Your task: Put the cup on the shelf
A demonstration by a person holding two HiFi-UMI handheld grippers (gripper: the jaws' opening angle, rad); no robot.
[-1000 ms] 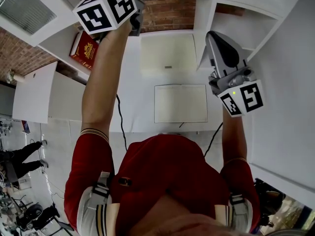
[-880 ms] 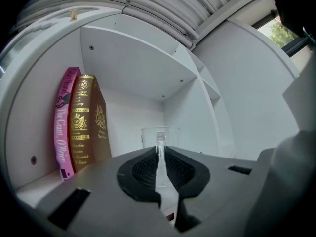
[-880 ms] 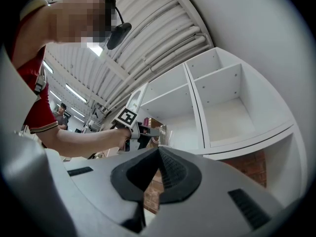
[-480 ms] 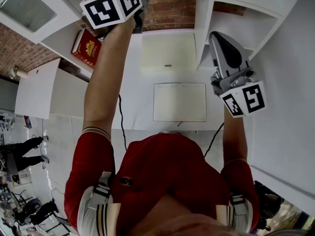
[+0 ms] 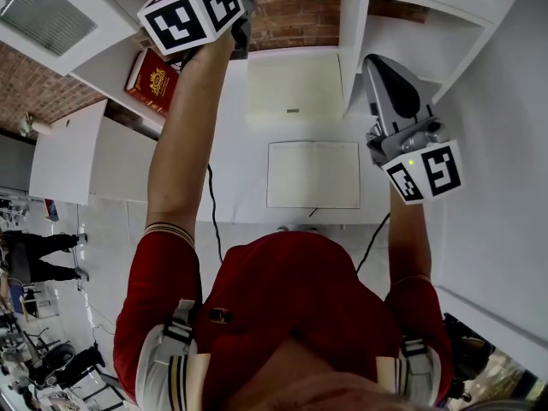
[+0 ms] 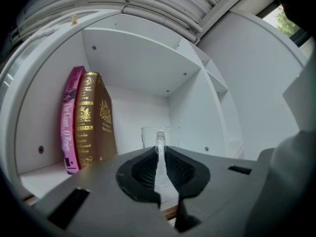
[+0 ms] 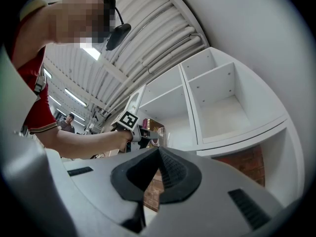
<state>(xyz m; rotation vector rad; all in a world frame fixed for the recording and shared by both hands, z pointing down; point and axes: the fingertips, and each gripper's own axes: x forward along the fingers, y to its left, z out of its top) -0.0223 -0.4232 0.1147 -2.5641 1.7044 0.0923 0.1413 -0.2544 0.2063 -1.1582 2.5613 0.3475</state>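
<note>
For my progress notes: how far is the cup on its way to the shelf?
Done: the glass cup is at the shelf compartment with the books. In hand: the left hand-held gripper grips its handle. Left: set it down if not resting, then release.

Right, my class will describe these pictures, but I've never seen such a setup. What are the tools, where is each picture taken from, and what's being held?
There is no robot here. A person holds a two-jaw gripper in each hand. One picture comes from a camera on the person's head, looking down. The other two come from cameras riding on the grippers. The left gripper is shut on the handle of a clear cup, inside a white shelf compartment, to the right of two books. The right gripper is shut with nothing in it.
</note>
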